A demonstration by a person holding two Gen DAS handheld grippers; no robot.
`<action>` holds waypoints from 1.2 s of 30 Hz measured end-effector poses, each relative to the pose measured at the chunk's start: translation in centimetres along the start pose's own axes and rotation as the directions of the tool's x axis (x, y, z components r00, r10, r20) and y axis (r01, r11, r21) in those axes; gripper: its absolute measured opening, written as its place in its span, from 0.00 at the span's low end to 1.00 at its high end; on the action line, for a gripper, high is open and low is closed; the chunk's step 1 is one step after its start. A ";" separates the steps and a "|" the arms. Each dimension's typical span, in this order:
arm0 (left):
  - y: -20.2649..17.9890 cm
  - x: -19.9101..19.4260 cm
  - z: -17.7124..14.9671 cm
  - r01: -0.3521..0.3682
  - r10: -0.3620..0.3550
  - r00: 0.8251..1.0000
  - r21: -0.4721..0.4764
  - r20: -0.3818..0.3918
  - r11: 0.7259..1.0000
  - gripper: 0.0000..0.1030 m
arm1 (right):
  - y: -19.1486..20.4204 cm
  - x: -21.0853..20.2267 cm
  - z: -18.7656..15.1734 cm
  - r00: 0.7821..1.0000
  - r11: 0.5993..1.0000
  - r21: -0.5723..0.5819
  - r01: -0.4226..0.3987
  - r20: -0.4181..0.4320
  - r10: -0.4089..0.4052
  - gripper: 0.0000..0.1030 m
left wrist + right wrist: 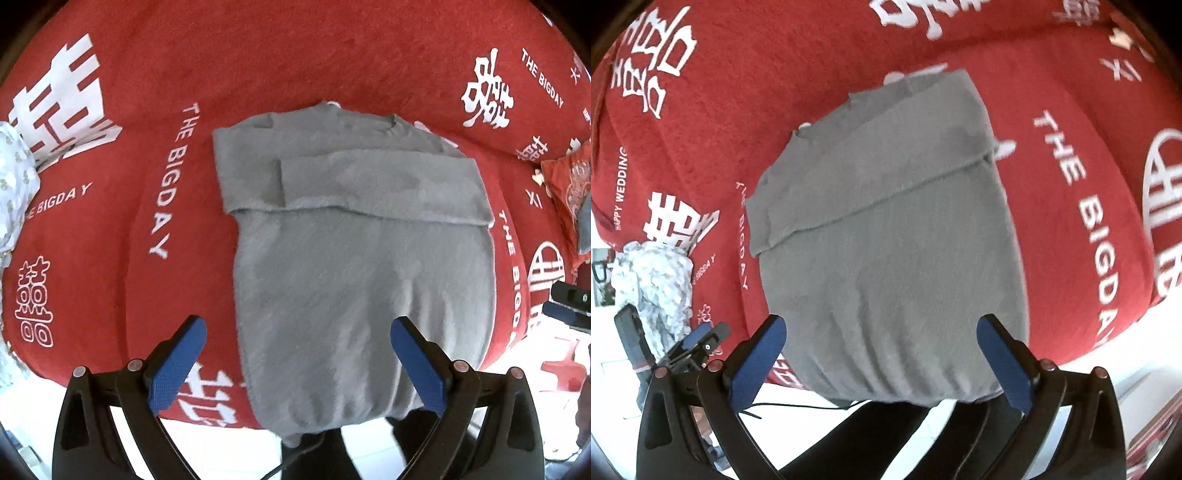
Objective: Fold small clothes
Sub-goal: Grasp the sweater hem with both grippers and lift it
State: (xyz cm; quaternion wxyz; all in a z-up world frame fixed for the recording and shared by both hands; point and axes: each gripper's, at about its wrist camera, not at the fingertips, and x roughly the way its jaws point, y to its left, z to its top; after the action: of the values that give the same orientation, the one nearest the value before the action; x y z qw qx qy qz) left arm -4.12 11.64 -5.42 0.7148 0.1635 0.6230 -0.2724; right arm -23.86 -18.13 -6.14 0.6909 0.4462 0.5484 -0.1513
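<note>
Nearest in the left wrist view, the left gripper (297,363) points steeply down with its blue-padded jaws spread wide, nothing between the pads; the near hem of the grey sweater (354,258) lies below the gap, not touched. The right gripper (881,358) is likewise spread to its widest above the same hem, its pads clear of the cloth and empty. Below both, dark trouser legs (886,439) of the person stand on a pale floor. The sweater lies flat on a red blanket (110,240) printed in white characters and "THE BIGDAY", its hem hanging slightly over the near edge, collar at the far end, and a sleeve folded across the chest. Only the left view shows a red patterned cushion (565,192) at the right edge, and the other gripper's tip below it. Only the right view shows "HAPPY WEDDING" lettering and the left gripper's tip beside a white patterned cloth (661,284).
</note>
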 end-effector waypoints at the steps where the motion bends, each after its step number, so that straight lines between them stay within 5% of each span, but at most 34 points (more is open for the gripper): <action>1: 0.4 0.0 -0.4 -0.008 0.008 1.000 0.003 -0.004 1.000 0.98 | 0.0 0.2 -0.4 1.000 1.000 0.004 -0.002 -0.002 0.002 1.00; 9: 3.3 0.2 -6.0 -0.057 0.056 0.998 -0.073 -0.024 0.996 0.98 | -0.5 1.1 -2.6 0.996 0.999 -0.016 -0.036 -0.079 0.034 1.00; 18: -0.4 2.7 -13.4 -0.074 0.063 0.996 -0.192 -0.062 0.979 0.98 | -6.3 1.3 -5.6 0.987 0.988 -0.121 -0.100 -0.138 0.084 1.00; 30: -1.2 10.4 -17.8 -0.086 0.060 0.991 -0.235 -0.116 0.968 0.98 | -15.7 10.1 -11.0 0.950 0.989 -0.083 -0.125 -0.298 0.095 0.97; 36: 0.1 14.3 -19.0 -0.063 0.035 0.990 -0.207 -0.133 0.976 0.98 | -17.6 15.3 -12.3 0.947 0.987 -0.092 -0.132 -0.305 0.098 0.84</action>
State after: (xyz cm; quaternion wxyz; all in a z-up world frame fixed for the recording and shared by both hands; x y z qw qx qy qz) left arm -18.23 19.96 -22.70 0.6930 0.1195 0.6888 -0.1760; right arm -38.47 -14.01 -27.72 0.6314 0.4559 0.6272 -0.0107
